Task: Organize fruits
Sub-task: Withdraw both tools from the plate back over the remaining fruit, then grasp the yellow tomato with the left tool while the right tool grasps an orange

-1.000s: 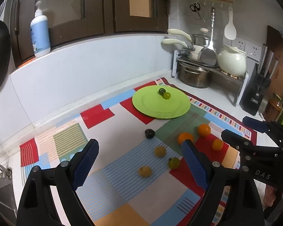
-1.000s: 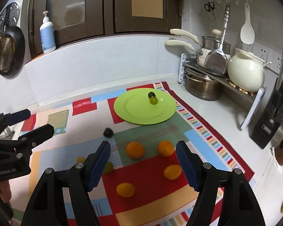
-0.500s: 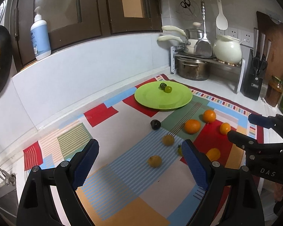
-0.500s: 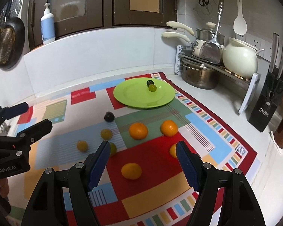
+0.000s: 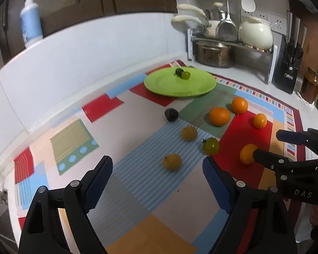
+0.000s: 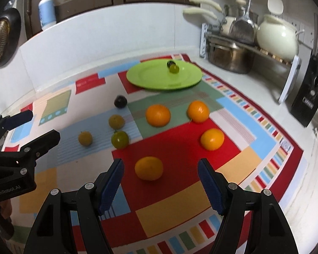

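Both tools gaping, empty; left tool (image 5: 156,177) jaws just narrowed slightly. Right tool (image 6: 160,181): straddle nearest orange (image 6: 148,167), close gently; left tool: centre on yellow fruit (image 5: 172,162).

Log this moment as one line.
left hand-held gripper: open, closing slightly | right hand-held gripper: open over orange | plate: two fruits

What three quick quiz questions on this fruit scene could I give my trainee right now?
1. True or false: the green plate is empty.
2. How many orange citrus fruits lie on the mat?
3. Which fruit sits just ahead of the right gripper: A) the dark plum, B) the nearest orange fruit, C) the green tomato?

Key: 1 false, two small fruits lie on it; 2 four; 3 B.
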